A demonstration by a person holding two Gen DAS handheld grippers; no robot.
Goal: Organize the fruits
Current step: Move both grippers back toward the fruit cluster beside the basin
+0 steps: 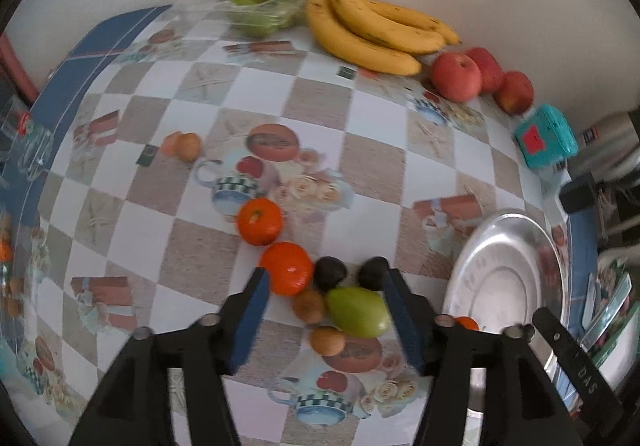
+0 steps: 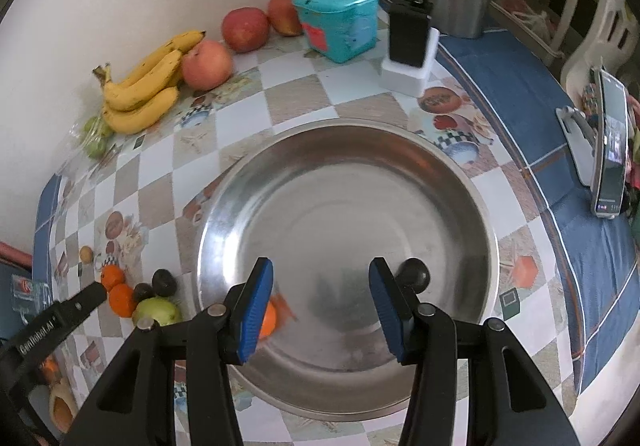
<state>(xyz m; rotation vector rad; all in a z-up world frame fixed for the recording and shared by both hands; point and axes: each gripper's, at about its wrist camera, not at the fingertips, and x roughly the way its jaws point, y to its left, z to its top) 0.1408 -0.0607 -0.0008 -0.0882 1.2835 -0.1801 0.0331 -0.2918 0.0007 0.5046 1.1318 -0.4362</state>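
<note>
- The left tongs hung open over a cluster of small fruit in the lower middle of the left wrist view, their blue pads apart and pressing on nothing.
- Between those pads lay a green pear-shaped fruit, two dark round fruits at the tips, and two small brown fruits just beside the green one.
- A tangerine sat touching or just beside the left pad's tip, with a second tangerine just above and left of it.
- The right tongs were open over the steel bowl that filled the middle of the right wrist view, gripping nothing.
- An orange fruit, blurred, lay in the bowl just behind the left pad; whether it touched the pad I cannot tell.
- A dark round fruit lay in the bowl just beside the right pad's tip.
- The checkered surface carried a banana bunch at the upper middle of the left wrist view, with three red apples to its right against the wall.
- A clear bag of green fruit lay left of the bananas.
- A teal tub stood at the upper middle of the right wrist view, beside the apples.
</note>
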